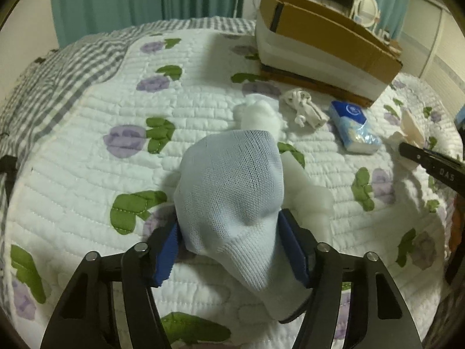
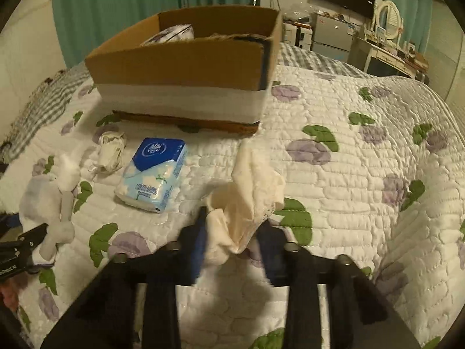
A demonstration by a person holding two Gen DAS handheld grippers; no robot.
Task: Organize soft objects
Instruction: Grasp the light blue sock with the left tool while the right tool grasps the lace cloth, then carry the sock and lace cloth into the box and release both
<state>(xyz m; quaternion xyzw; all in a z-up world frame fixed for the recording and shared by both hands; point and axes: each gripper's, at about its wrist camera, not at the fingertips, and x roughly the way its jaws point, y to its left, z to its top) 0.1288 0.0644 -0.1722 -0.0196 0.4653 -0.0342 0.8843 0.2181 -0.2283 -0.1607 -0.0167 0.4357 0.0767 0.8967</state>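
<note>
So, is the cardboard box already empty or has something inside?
Not empty. Over the near wall of the cardboard box, the right wrist view shows a white-and-purple soft item inside. How full it is, cannot tell.

We see a bed [image 2: 348,174] under a white quilt with purple flowers. On it sit a cardboard box [image 2: 186,67], a blue tissue pack [image 2: 152,171] just before it, a knotted white rag [image 2: 110,151] beside that, and white stuffing [image 1: 258,113].

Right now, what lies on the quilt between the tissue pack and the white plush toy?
In the right wrist view, a small bundle of white cloth lies between the tissue pack and the white plush toy.
</note>
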